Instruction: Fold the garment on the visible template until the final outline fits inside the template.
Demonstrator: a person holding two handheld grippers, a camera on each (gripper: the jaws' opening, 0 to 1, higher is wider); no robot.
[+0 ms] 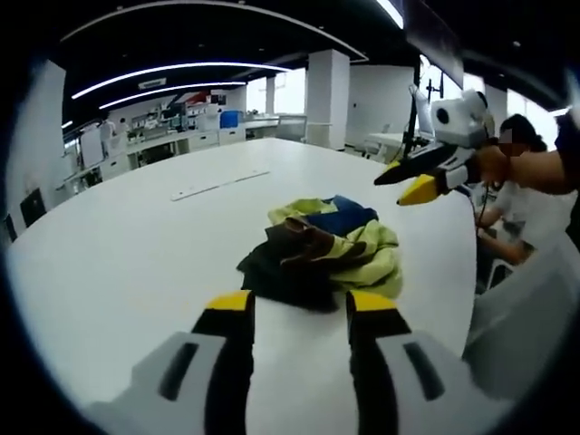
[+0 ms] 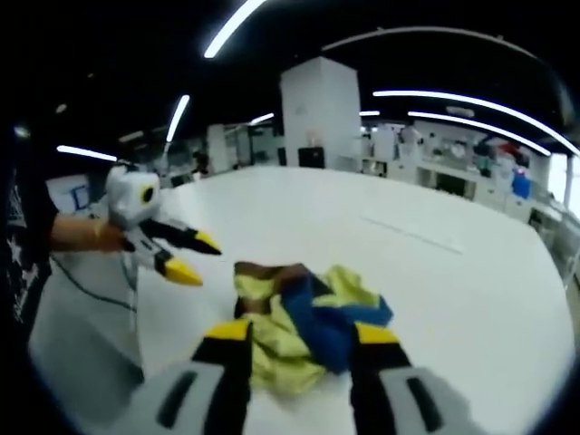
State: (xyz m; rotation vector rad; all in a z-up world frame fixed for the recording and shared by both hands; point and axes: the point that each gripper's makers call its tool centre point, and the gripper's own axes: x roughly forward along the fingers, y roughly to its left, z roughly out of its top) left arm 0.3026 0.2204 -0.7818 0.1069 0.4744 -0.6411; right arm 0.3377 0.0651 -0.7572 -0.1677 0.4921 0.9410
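Left gripper [image 1: 294, 313]: jaws spread, nothing between them; crumpled garment [image 1: 324, 249] just ahead of the tips.
Right gripper [image 2: 299, 340]: jaws apart, empty, tips over the near edge of the heap.
Table [image 1: 118, 263]: one, white, round-edged, under the heap.
Garment count: one bundle, yellow-green, blue, brown and black.
Left gripper view extra: right gripper up right, off the cloth; a seated person [image 1: 517, 204] behind it.
Right gripper view extra: left gripper at left, held by a hand [image 2: 91, 234], clear of the cloth.

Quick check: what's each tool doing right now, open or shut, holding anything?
Left tool: open, holding nothing, jaws spread just short of the crumpled garment.
Right tool: open, holding nothing, jaws spread at the garment's near edge.
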